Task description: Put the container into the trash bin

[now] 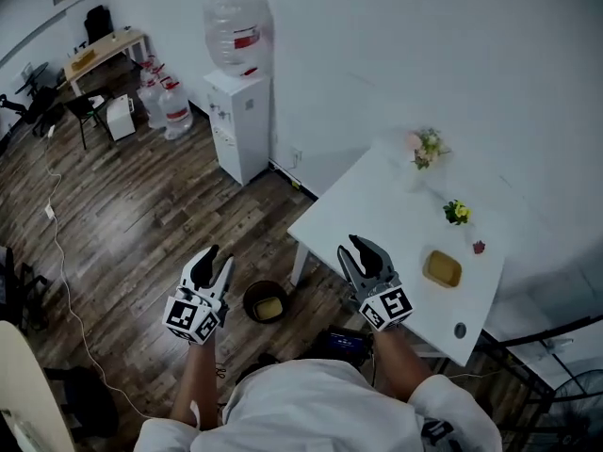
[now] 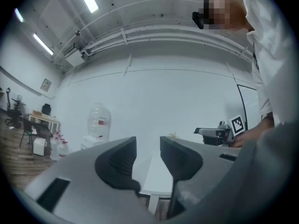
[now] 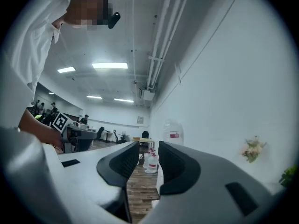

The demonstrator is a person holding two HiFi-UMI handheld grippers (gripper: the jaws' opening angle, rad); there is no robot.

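A dark wooden floor (image 1: 141, 215) runs under a white table (image 1: 377, 205) set against the wall. Near the table's leg stands a round trash bin (image 1: 251, 297). The left tool (image 1: 217, 260) and right tool (image 1: 363, 252) are held above, jaws apart, nothing between them. The yellow container (image 1: 269, 307) lies inside the bin. A yellow dish (image 1: 442, 268) sits on the table.

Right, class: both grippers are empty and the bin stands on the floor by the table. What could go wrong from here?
1. The bin, with a yellow thing inside, stands close in front of the person; a step could tip it.
2. The right gripper hovers by the table edge; a swing could hit it or the dish.
3. A cable trails across the floor: a trip hazard.
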